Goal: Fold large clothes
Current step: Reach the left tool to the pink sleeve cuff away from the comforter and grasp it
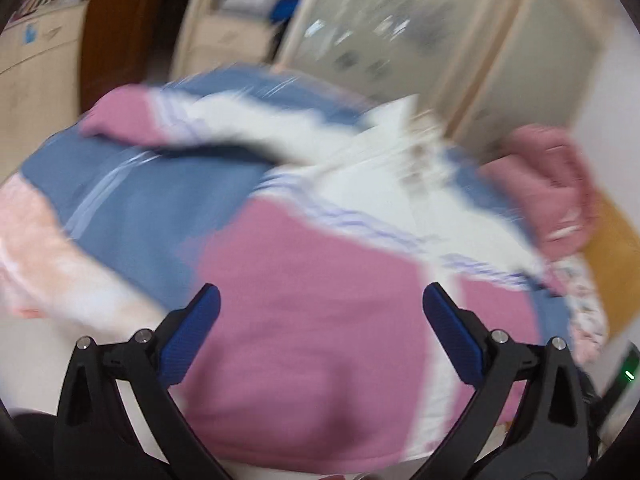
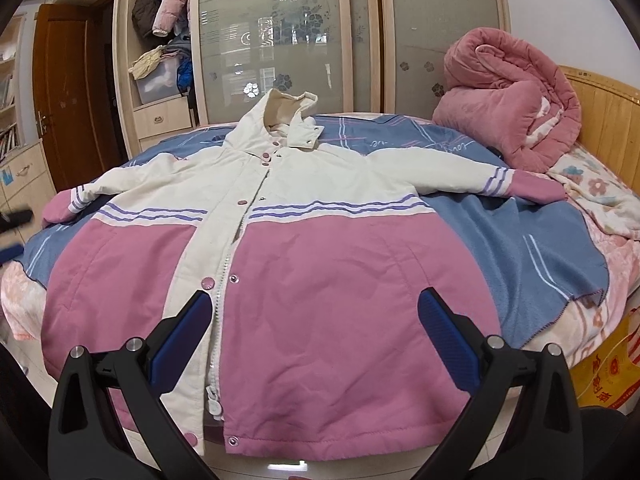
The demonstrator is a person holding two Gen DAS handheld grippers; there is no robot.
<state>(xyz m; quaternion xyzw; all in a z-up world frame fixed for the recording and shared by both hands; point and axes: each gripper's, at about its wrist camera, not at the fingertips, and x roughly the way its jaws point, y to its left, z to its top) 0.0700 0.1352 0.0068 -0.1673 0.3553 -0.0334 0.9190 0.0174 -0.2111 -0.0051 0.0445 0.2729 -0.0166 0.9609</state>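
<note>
jacket: we see the pink-and-cream hooded jacket lying face up on the bed, sleeves spread, hem nearest us, hood at the far end
right tongs: our right tongs hang spread wide above the jacket's hem, gripping nothing
left tongs: our left tongs are also spread and empty over the jacket's pink panel; that view is badly blurred
step in hand: we judge it to be the first fold; we should pinch a sleeve cuff cleanly, take only jacket cloth and not the blue sheet beneath, and carry it across the jacket's front without dragging the body
containers: a clear bin on the wardrobe shelf beyond the jacket's hood holds what looks like cloth
</note>
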